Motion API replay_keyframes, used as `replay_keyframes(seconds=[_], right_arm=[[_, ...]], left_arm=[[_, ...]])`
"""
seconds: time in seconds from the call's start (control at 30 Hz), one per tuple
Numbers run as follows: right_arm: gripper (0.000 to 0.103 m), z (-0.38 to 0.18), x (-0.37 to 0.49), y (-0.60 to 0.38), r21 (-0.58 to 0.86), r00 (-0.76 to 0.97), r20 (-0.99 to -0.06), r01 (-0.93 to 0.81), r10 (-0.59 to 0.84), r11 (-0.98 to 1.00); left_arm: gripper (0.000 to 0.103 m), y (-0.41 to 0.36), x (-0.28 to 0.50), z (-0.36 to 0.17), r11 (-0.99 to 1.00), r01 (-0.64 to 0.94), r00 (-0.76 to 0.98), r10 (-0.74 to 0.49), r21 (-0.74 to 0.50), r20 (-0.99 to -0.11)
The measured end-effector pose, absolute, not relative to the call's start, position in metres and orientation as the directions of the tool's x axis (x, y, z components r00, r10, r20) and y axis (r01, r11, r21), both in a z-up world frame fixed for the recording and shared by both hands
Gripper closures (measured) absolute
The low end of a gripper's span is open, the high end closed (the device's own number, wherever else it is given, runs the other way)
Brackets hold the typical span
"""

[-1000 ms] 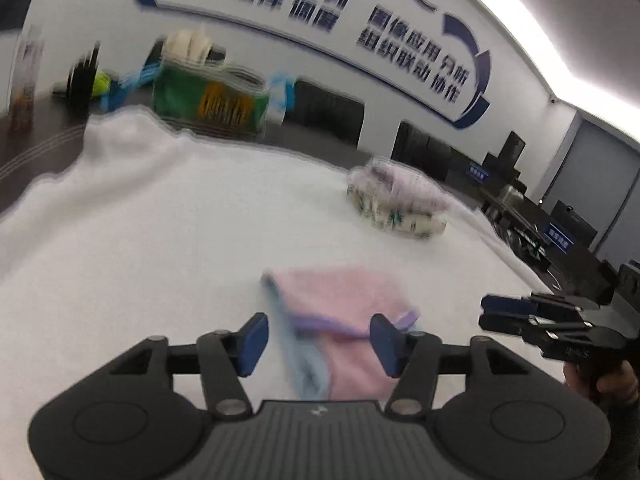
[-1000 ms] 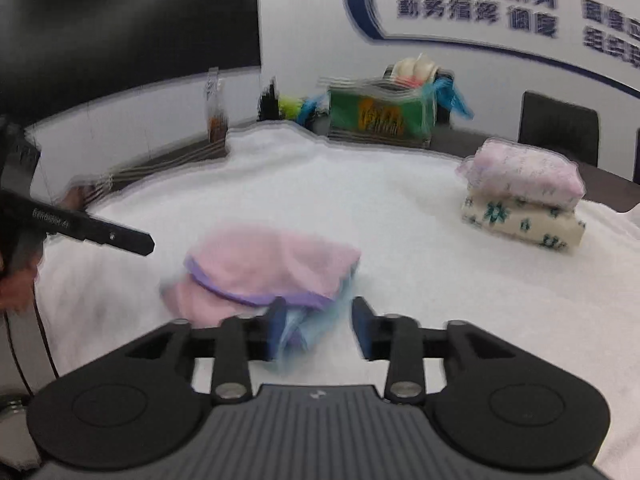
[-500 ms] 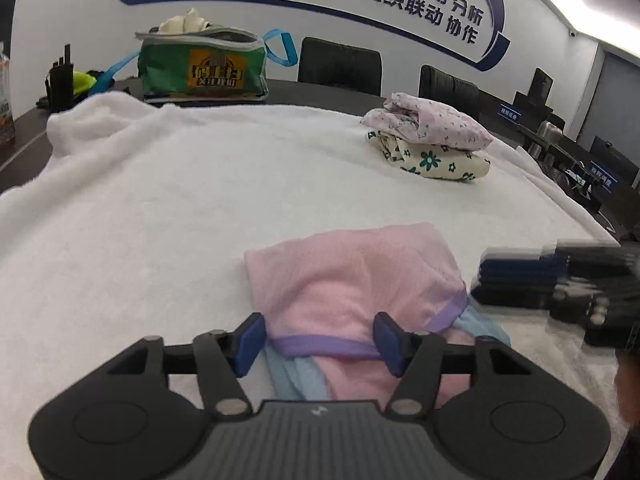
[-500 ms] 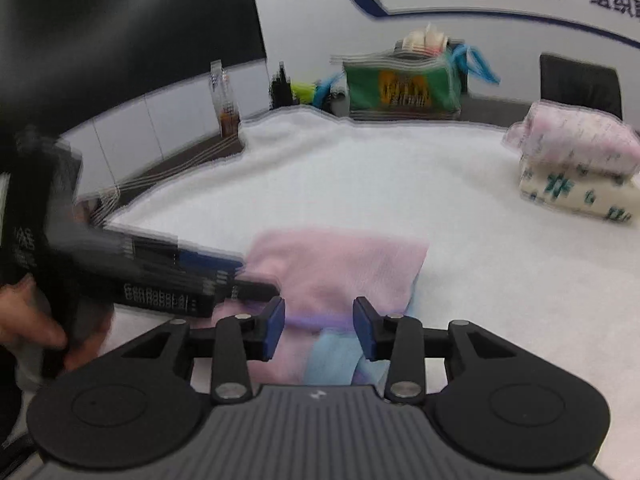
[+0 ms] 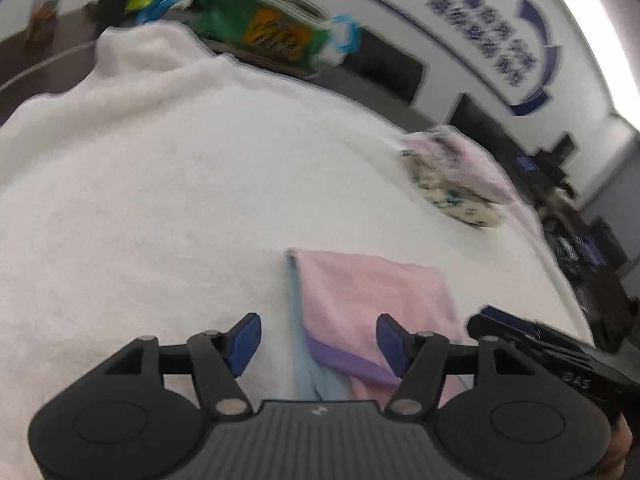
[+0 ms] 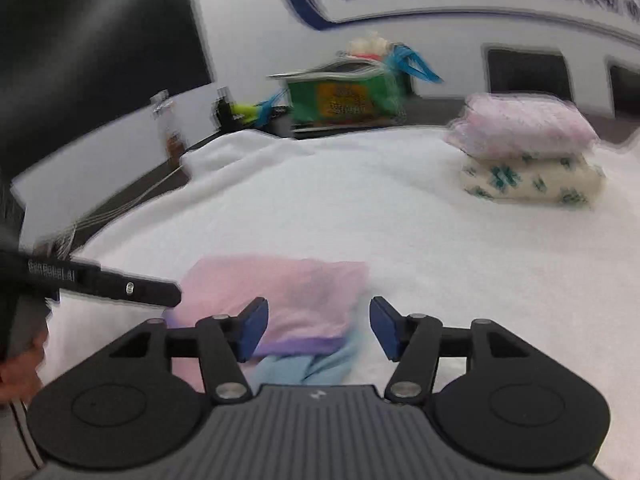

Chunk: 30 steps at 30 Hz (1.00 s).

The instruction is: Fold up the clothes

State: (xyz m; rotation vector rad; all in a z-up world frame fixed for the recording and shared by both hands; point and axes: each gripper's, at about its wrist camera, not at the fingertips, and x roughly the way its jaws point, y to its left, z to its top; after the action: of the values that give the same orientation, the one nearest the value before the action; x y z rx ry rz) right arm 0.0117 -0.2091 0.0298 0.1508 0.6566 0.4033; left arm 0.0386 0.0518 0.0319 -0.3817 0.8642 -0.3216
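Between both open grippers, folded pink garment (image 5: 372,292) lies flat, purple hem nearest.

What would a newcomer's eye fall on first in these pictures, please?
Probably the folded pink garment lying on the white cloth, just ahead of both open hand-held grippers, left and right. Next, the stack of folded clothes farther back, right.

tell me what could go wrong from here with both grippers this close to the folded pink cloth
1. The left gripper and right gripper hang open over the pink cloth; a careless dip could drag the top layer and undo the fold.
2. A blue layer sticks out at the near edge, so a pinch might catch only that.
3. The two grippers sit close together and could bump.
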Motion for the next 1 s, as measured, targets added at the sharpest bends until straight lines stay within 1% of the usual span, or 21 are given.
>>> replay_keyframes(seconds=[0.1, 0.13, 0.17, 0.2, 0.23, 0.27, 0.3, 0.33, 0.37, 0.4, 0.43, 0.47, 0.57, 0.73, 0.9, 1.0], right_arm=[[0.047, 0.02, 0.027, -0.215, 0.354, 0.682, -0.596, -0.251, 0.424, 0.901], [0.051, 0.015, 0.031, -0.213, 0.379, 0.666, -0.606, -0.24, 0.435, 0.894], [0.056, 0.012, 0.031, -0.209, 0.381, 0.663, -0.604, -0.246, 0.442, 0.891], [0.057, 0.009, 0.031, -0.205, 0.383, 0.661, -0.602, -0.253, 0.448, 0.888], [0.06, 0.005, 0.031, -0.2, 0.385, 0.658, -0.6, -0.26, 0.454, 0.885], [0.061, 0.004, 0.029, -0.194, 0.353, 0.672, -0.599, -0.266, 0.435, 0.897], [0.061, 0.003, 0.028, -0.189, 0.321, 0.685, -0.598, -0.271, 0.416, 0.908], [0.062, 0.002, 0.024, -0.184, 0.293, 0.697, -0.596, -0.272, 0.398, 0.917], [0.065, 0.001, 0.02, -0.18, 0.265, 0.709, -0.594, -0.273, 0.38, 0.925], [0.067, 0.001, 0.018, -0.175, 0.233, 0.719, -0.597, -0.27, 0.356, 0.934], [0.079, 0.002, 0.015, -0.174, 0.219, 0.72, -0.597, -0.277, 0.353, 0.935], [0.091, 0.002, 0.013, -0.172, 0.206, 0.722, -0.597, -0.285, 0.351, 0.936], [0.094, 0.006, 0.006, -0.172, 0.22, 0.73, -0.583, -0.281, 0.357, 0.934], [0.095, 0.022, -0.002, -0.184, 0.294, 0.741, -0.53, -0.297, 0.414, 0.908], [0.095, 0.07, -0.004, -0.207, 0.304, 0.803, -0.423, -0.312, 0.421, 0.9], [0.095, 0.101, 0.004, -0.228, 0.293, 0.838, -0.37, -0.305, 0.402, 0.906]], left_arm=[[0.045, 0.044, 0.044, 0.03, 0.894, 0.103, 0.606, -0.404, -0.436, -0.685], [0.05, 0.041, 0.044, 0.03, 0.895, 0.114, 0.603, -0.408, -0.432, -0.685], [0.06, 0.039, 0.043, 0.029, 0.888, 0.126, 0.59, -0.426, -0.443, -0.686], [0.065, 0.037, 0.043, 0.026, 0.881, 0.136, 0.577, -0.442, -0.453, -0.687], [0.066, 0.035, 0.041, 0.026, 0.886, 0.138, 0.582, -0.435, -0.443, -0.687], [0.066, 0.034, 0.039, 0.025, 0.89, 0.14, 0.587, -0.427, -0.434, -0.687], [0.066, 0.032, 0.038, 0.025, 0.894, 0.142, 0.592, -0.42, -0.424, -0.687], [0.069, 0.03, 0.036, 0.025, 0.898, 0.144, 0.597, -0.413, -0.415, -0.687], [0.081, 0.029, 0.034, 0.024, 0.902, 0.146, 0.602, -0.407, -0.406, -0.687], [0.092, 0.029, 0.034, 0.023, 0.89, 0.148, 0.587, -0.43, -0.431, -0.686], [0.094, 0.029, 0.034, 0.022, 0.878, 0.151, 0.572, -0.452, -0.454, -0.684], [0.094, 0.026, 0.032, 0.023, 0.885, 0.158, 0.58, -0.443, -0.439, -0.684], [0.095, 0.018, 0.022, 0.029, 0.901, 0.188, 0.613, -0.418, -0.39, -0.671], [0.097, 0.022, 0.022, 0.059, 0.886, 0.22, 0.649, -0.445, -0.409, -0.617], [0.097, -0.001, 0.033, 0.108, 0.873, 0.308, 0.685, -0.479, -0.378, -0.549], [0.097, -0.028, 0.062, 0.135, 0.863, 0.342, 0.683, -0.5, -0.371, -0.533]])
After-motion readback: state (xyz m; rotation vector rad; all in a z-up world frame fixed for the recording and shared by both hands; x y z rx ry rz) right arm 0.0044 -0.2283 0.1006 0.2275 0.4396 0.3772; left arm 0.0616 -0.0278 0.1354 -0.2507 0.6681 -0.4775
